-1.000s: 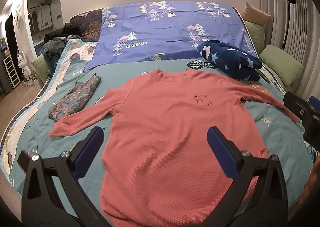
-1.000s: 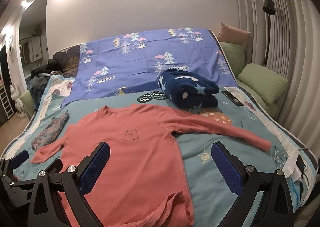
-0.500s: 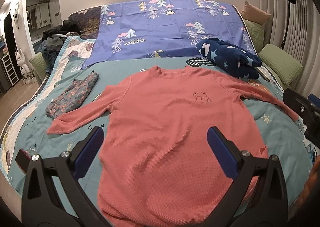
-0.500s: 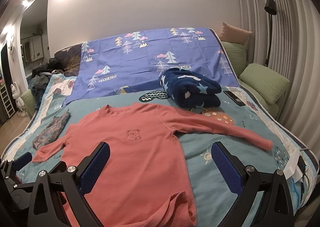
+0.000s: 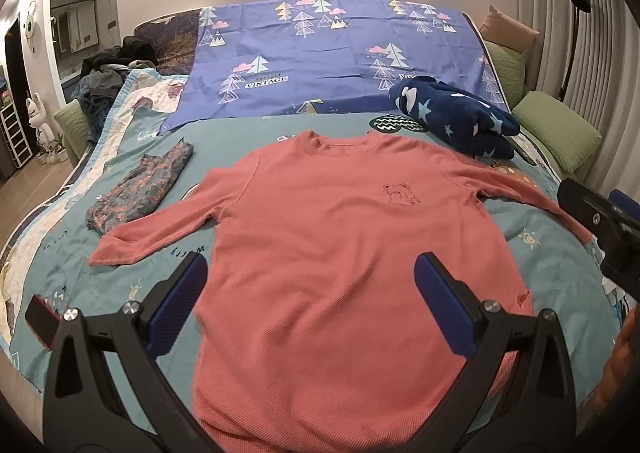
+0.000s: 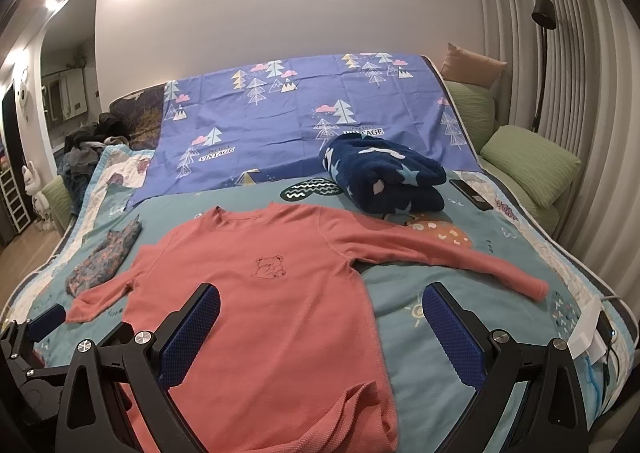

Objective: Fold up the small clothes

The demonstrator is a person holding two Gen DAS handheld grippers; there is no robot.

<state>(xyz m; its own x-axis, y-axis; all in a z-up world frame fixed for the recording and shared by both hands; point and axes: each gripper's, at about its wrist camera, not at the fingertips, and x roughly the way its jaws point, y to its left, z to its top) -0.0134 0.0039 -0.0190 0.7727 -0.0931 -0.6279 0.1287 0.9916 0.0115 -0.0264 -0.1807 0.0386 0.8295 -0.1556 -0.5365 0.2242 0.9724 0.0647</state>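
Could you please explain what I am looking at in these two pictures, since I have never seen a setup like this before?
There is no robot here: a person holds a two-finger gripper in each hand, and each gripper carries a wide-angle camera looking forward along its fingers. One picture comes from the left gripper, the other from the right gripper; the black arms with blue pads at the bottom are the fingers. Both grippers are open and hold nothing. On the bed a salmon-pink long-sleeved shirt lies face up with sleeves spread, ready for folding; its hem is rumpled at one corner in the right view. Beside it lies a floral garment, and behind it a folded navy star-patterned blanket and a phone.
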